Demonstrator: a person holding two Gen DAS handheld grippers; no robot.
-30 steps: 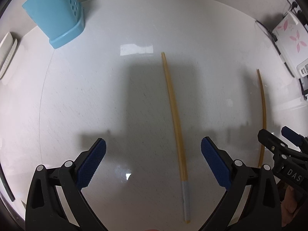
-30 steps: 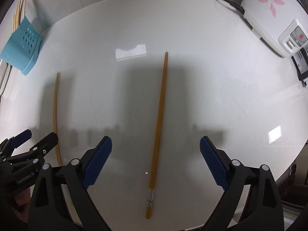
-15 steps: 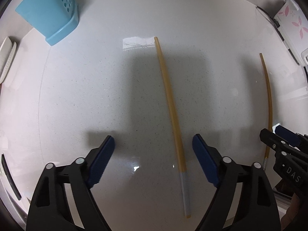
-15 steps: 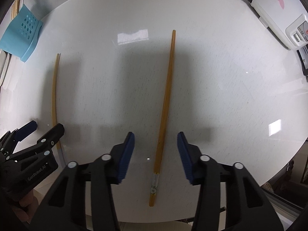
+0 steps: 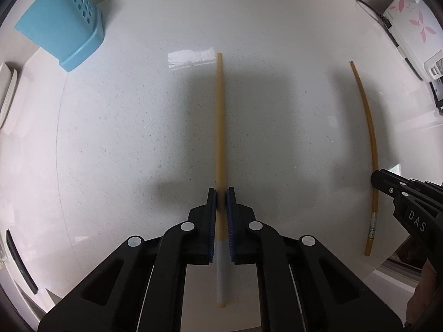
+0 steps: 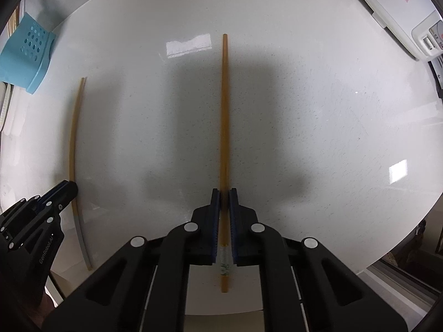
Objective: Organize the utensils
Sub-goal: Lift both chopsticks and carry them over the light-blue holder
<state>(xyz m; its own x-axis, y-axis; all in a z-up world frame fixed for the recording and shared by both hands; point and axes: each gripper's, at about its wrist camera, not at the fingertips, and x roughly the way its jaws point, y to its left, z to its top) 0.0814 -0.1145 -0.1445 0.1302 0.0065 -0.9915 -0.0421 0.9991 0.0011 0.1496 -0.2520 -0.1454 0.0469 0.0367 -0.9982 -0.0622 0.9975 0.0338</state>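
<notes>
Two chopsticks lie side by side but well apart on my white counter (image 5: 124,138), and I have one clamped in each gripper. My left gripper (image 5: 221,193) has its blue pads pressed shut on the paler chopstick (image 5: 220,116), just above its grey-banded butt end; in the left wrist view the stick runs from the pads straight toward 12 o'clock. My right gripper (image 6: 224,193) is likewise clamped on the darker chopstick (image 6: 224,110), near its patterned end, with the tip pointing to 12 o'clock in the right wrist view. Both sticks look to be touching the counter, though I cannot be sure. From the left wrist camera I see the blue utensil holder (image 5: 61,25) at 10 o'clock, with stick ends poking from its top. A white appliance with pink flowers (image 6: 396,8) sits at 2 o'clock in the right wrist view.
</notes>
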